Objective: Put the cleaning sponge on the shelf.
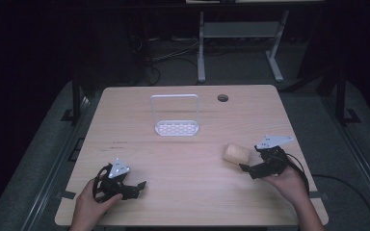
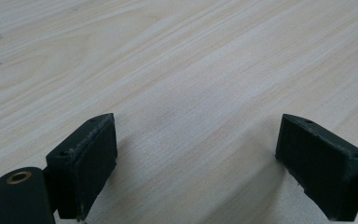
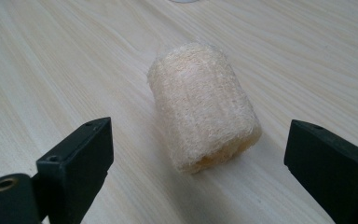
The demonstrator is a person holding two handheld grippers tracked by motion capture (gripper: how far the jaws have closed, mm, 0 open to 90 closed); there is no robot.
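Note:
A pale beige loofah sponge roll (image 1: 236,154) lies on its side on the wooden table (image 1: 188,144), right of centre. My right gripper (image 1: 249,161) sits just to its right, open. In the right gripper view the loofah (image 3: 203,105) lies just ahead of the two black jaws, apart from them, and my right gripper (image 3: 198,163) has nothing between its fingers. My left gripper (image 1: 137,188) rests open near the table's front left, held by a hand. In the left gripper view my left gripper (image 2: 196,163) stands over bare wood.
A white wire-frame rack (image 1: 175,115) with a perforated base stands upright at the back middle of the table. A round cable hole (image 1: 222,98) is at the back right. Beyond the table stand a desk frame's legs (image 1: 201,48) and cables on the floor.

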